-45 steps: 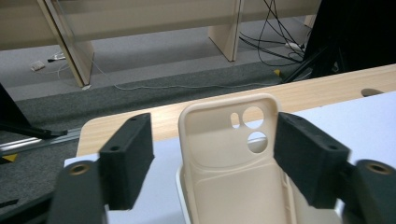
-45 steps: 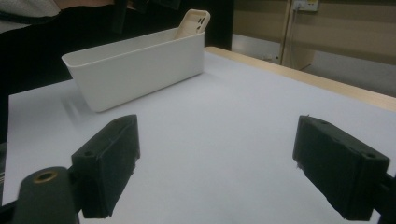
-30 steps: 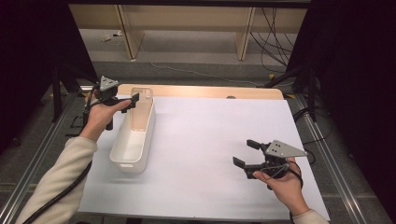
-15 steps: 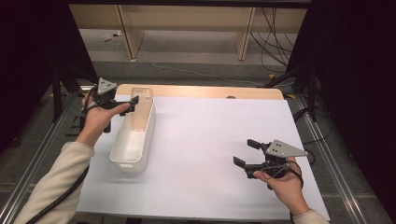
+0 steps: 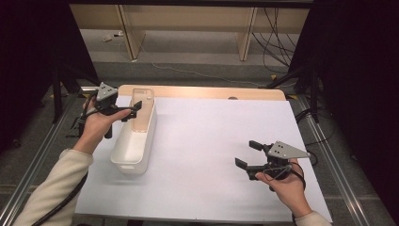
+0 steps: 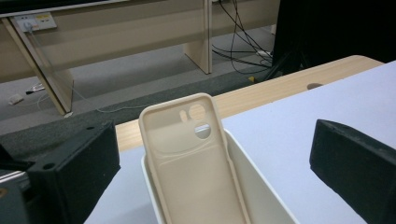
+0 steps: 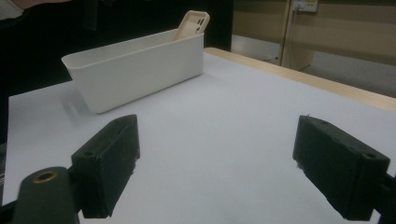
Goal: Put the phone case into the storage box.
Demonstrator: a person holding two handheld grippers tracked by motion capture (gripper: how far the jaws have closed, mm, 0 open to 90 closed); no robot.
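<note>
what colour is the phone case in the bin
Pale beige; the phone case leans inside the white bin, clearest in the left gripper view.

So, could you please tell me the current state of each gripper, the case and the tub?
Left gripper: jaws have just been opening, wide now, nothing between them.
Right gripper: open, empty.
Beige rubbery phone case: released, leaning tilted against the tub's end wall.
White oblong plastic tub: upright on the white sheet.

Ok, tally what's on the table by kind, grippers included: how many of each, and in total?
Phone case: 1, beige, leaning inside the bin.
Bin: 1, white.
Grippers: 2, the left gripper and right gripper, both with jaws open and holding nothing.
White sheet covering the table: 1.
Total: 5.
</note>
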